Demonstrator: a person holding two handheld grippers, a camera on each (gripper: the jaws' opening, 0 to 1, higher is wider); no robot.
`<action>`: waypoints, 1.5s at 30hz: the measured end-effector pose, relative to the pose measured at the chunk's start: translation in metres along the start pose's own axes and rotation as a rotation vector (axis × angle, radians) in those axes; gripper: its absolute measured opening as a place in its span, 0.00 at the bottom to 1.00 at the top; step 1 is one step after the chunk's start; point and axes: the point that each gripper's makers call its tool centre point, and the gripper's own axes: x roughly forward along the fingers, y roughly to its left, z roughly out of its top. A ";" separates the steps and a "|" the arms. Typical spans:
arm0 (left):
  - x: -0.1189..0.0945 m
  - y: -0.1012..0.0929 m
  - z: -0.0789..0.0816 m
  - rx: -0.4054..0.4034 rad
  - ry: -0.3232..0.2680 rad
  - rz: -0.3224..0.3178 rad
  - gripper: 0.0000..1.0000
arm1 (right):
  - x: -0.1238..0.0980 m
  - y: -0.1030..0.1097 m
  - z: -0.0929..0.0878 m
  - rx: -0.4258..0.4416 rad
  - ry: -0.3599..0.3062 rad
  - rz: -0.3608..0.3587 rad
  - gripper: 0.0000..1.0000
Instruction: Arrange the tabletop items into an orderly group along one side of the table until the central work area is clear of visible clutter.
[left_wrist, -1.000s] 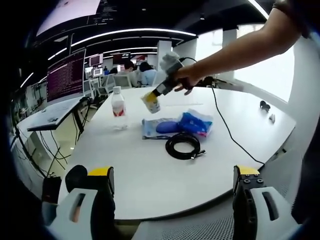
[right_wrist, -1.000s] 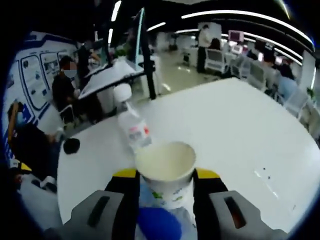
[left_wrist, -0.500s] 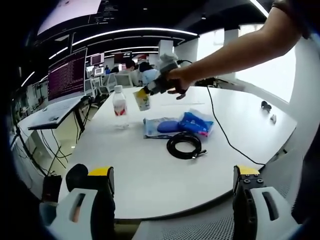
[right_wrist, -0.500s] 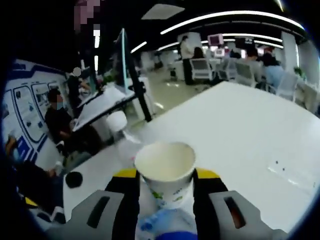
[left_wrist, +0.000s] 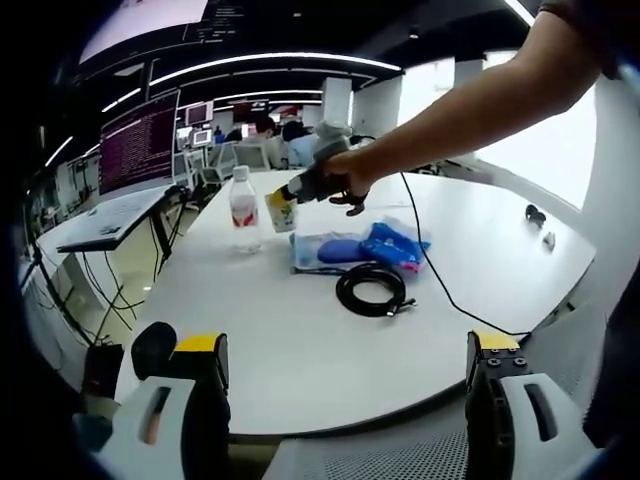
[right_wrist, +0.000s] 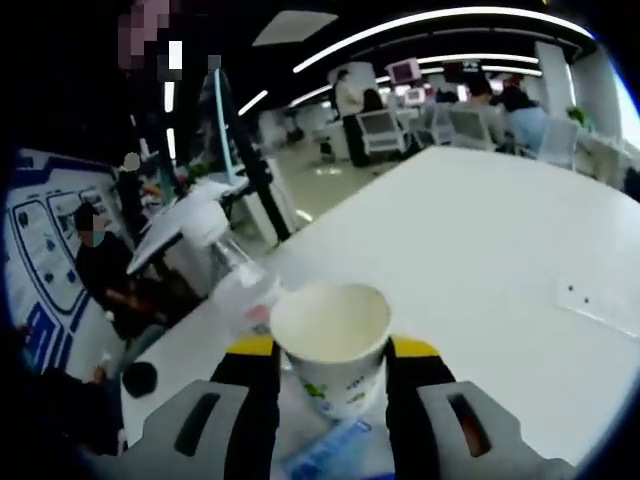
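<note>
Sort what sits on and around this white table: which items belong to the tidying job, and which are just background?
Part of the job:
white paper cup with green print, clamped in the right gripper
clear plastic water bottle with white cap
blue plastic packet
coiled black cable

Just lying about:
dark wall screen with text
white office chairs

Ceiling light strips (left_wrist: 270, 62) and a bright window (left_wrist: 545, 150) light the room evenly. Fisheye bending warps edges. The right gripper view is softly blurred.
</note>
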 end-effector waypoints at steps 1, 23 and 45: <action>0.000 0.000 0.000 -0.001 0.001 0.000 1.00 | 0.003 0.001 -0.001 -0.008 -0.001 0.000 0.38; 0.001 0.002 -0.003 -0.016 0.018 0.011 1.00 | 0.025 -0.013 0.001 0.038 -0.079 -0.054 0.37; 0.002 0.000 -0.004 -0.012 0.023 0.006 1.00 | 0.021 -0.005 -0.008 -0.045 -0.118 -0.052 0.37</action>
